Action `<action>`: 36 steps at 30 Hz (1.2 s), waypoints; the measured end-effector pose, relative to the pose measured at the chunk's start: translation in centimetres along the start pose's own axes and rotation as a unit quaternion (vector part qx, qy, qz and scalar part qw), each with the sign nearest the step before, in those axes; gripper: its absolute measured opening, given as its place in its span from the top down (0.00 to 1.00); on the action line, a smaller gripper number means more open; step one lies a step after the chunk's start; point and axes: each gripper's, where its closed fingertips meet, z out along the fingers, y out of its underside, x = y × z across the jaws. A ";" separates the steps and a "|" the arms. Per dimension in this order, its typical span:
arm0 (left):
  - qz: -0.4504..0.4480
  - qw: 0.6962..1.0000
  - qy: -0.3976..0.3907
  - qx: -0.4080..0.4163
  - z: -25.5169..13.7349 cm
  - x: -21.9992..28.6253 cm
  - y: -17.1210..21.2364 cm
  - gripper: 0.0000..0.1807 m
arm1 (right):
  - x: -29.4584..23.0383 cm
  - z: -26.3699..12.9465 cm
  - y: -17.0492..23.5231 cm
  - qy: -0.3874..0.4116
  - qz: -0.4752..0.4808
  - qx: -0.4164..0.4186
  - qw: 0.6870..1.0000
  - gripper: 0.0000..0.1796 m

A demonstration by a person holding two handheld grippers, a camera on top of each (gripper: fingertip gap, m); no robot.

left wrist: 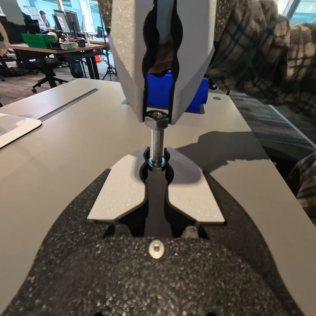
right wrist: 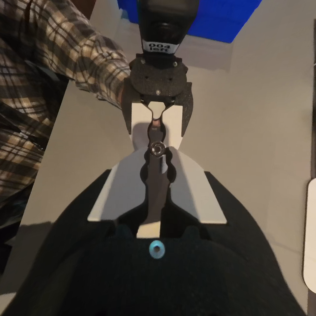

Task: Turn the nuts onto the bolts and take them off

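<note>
1. Table (left wrist: 68, 153): beige surface that fills the field in both wrist views.
2. Blue bin (left wrist: 160, 89): stands on the table at 12 o'clock in the left wrist view, partly hidden behind my right gripper. In the right wrist view it lies at 1 o'clock (right wrist: 222, 17).
3. Plaid sleeve (left wrist: 256, 51): at 2 o'clock in the left wrist view, and at 10 o'clock in the right wrist view (right wrist: 51, 59).
4. White pad (left wrist: 17, 126): flat on the table at 9 o'clock in the left wrist view.
5. Right gripper (left wrist: 157, 120): enters from 12 o'clock and points down toward my left gripper. Its jaws pinch the hex head of the bolt (left wrist: 156, 145). In its own view (right wrist: 157, 151) the head is seen end-on between the tips.
6. Left gripper (left wrist: 156, 150): enters from 6 o'clock. Its jaws are closed in on the nut (left wrist: 156, 162), seated in a notch of the black pads.
7. Bolt: silver, threaded, held above the table and spanning the gap between the two grippers.
8. Nut: threaded on the bolt near its lower end, well apart from the head.
</note>
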 end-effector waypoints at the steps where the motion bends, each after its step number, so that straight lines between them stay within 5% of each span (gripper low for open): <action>1: 0.004 1.000 -0.002 -0.004 0.1 0.0 0.1 0.91 | -0.1 0.1 0.1 -0.005 0.001 -0.005 1.000 0.90; 36: -0.002 1.000 -0.010 -0.010 0.1 -0.2 0.4 0.92 | 0.2 0.5 0.3 -0.013 0.038 0.044 0.998 0.90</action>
